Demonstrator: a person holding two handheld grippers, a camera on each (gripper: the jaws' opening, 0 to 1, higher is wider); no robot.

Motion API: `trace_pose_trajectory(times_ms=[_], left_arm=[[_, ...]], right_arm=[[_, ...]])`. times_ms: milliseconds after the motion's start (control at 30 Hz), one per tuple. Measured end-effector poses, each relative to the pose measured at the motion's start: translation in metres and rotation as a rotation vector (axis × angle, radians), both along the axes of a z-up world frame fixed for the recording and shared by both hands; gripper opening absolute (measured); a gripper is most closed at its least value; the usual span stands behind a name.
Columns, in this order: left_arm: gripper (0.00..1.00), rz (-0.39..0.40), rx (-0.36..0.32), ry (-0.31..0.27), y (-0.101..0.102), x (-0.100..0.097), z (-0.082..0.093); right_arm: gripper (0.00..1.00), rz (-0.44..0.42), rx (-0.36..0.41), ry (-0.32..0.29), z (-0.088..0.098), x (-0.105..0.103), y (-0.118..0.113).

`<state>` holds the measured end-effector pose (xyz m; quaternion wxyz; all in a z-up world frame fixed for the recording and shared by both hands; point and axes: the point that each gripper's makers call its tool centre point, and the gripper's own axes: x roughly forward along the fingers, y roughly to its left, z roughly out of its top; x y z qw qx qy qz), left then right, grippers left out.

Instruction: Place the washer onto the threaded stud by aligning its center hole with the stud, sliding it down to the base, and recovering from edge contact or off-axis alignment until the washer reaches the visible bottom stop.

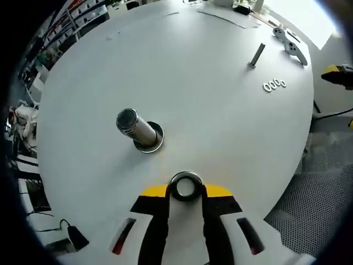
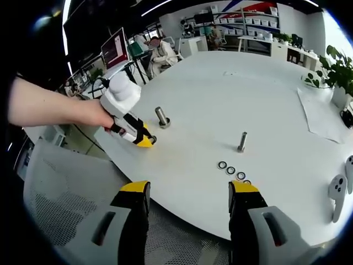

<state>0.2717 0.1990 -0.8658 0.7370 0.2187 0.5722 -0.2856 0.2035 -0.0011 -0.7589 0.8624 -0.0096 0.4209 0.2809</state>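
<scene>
While the left gripper [image 1: 185, 186] hovers low over the white round table [image 1: 209, 110], its yellow-tipped jaws are pinched together on a shiny metal washer [image 1: 185, 186], which sits flat between the tips with its centre hole showing. Just ahead of the tips and a little to the left in the left gripper view stands a thick silver stud [image 1: 135, 128] on a round base, leaning toward the camera; the washer is near it but clear of it, not over its top. Farther across the table a thinner stud [image 1: 256, 55] stands upright, and beside it lie three loose washers [image 1: 274, 85] in a short row. Two white handheld controllers [image 1: 291, 45] rest near the far edge, with some papers [image 1: 229, 17] beyond them.

From the right gripper view, a hand [image 2: 102, 117] holds the left gripper [image 2: 144, 140] at the table's near-left edge, its yellow tip just beside the thick stud [image 2: 161, 117]. The right gripper [image 2: 188, 196] hangs off the table edge, over a mesh chair [image 2: 60, 210], its jaws spread wide with nothing between them. The thin stud [image 2: 242, 142] and the row of spare washers [image 2: 230, 169] lie just beyond its tips on the table [image 2: 248, 94]. A controller [image 2: 337, 190] lies to the right. A person [image 2: 160, 52] sits at a desk in the background.
</scene>
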Motion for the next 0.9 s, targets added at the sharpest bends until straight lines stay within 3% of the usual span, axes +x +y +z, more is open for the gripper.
trace_pose_trajectory(times_ms=[900], left_arm=[[0.27,-0.028,0.038,0.045,0.0056,-0.0062,-0.0016]], right_arm=[[0.60,-0.001,0.006,0.007,-0.0005,-0.0006,0.0012]])
